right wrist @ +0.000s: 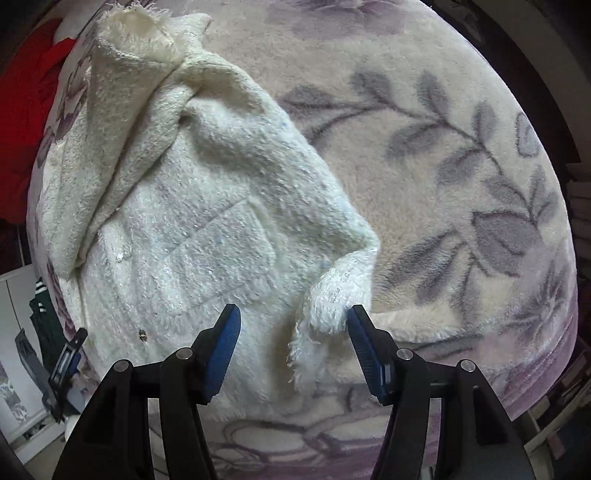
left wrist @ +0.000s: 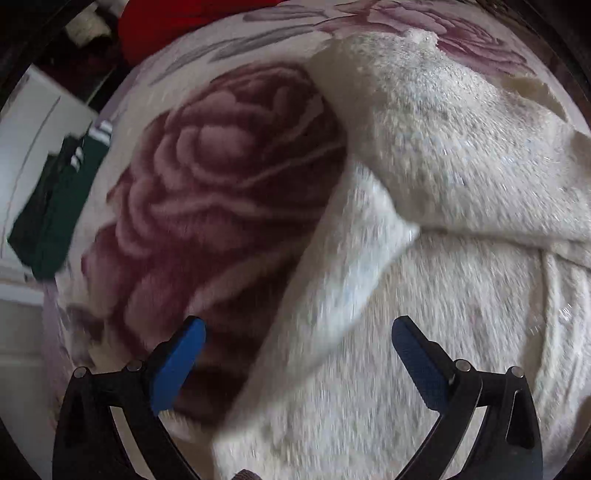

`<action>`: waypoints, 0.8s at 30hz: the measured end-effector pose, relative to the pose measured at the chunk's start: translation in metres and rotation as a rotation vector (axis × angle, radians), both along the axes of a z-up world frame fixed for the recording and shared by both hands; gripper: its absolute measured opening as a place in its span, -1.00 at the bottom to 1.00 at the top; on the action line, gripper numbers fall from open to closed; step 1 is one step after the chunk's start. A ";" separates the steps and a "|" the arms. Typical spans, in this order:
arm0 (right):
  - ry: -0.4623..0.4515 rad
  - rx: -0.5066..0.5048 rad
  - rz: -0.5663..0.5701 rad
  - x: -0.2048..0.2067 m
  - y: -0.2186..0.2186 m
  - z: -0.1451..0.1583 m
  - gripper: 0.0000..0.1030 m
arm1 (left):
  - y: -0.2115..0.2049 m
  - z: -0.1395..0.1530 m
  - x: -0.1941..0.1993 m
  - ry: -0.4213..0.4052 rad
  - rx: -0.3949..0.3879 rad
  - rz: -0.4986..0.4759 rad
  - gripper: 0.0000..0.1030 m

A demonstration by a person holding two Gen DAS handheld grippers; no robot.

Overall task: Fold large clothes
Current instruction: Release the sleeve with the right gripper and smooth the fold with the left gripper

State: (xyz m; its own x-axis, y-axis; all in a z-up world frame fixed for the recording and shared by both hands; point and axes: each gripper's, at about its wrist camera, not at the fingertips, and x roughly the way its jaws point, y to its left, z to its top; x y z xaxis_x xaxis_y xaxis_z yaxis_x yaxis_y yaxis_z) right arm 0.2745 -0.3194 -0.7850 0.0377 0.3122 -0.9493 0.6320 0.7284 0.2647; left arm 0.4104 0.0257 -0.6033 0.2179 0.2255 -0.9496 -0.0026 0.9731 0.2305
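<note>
A fluffy white garment (right wrist: 207, 221) with a patch pocket lies crumpled on a floral fleece blanket (right wrist: 461, 155). My right gripper (right wrist: 293, 312) hangs open over its near edge. A raised tuft of the garment's hem (right wrist: 332, 302) stands between the jaws and leans against the right finger's pad (right wrist: 360, 332); the left pad is free of it. In the left wrist view the same garment (left wrist: 443, 166) fills the right half, folded over itself. My left gripper (left wrist: 298, 325) is wide open above the garment's left edge, with nothing held. The picture there is blurred.
The blanket's large dark-pink rose (left wrist: 221, 184) lies left of the garment. A red cloth (left wrist: 177, 26) sits at the far edge. Off the blanket's left side are a dark green garment with white stripes (left wrist: 55, 206) and white furniture (left wrist: 29, 122).
</note>
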 end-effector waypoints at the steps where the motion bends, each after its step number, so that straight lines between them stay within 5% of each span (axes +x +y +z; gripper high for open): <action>1: -0.019 0.009 -0.015 0.004 0.004 0.000 0.22 | -0.010 -0.009 0.019 -0.008 0.039 -0.038 1.00; 4: -0.049 0.015 -0.041 0.025 0.020 0.001 0.21 | 0.007 -0.026 0.065 0.023 0.139 -0.055 1.00; 9: -0.060 -0.039 -0.080 0.032 0.038 0.015 0.21 | 0.095 -0.026 0.065 0.037 -0.146 0.158 1.00; 12: -0.080 -0.023 -0.132 0.039 0.045 0.027 0.21 | 0.102 -0.023 0.049 0.065 -0.168 0.184 1.00; 19: -0.143 0.069 -0.043 0.080 0.062 0.067 0.21 | 0.098 0.081 -0.016 -0.075 -0.272 0.158 1.00; 24: -0.189 0.042 0.070 0.125 0.056 0.119 0.26 | 0.051 0.123 0.041 -0.077 -0.319 0.178 1.00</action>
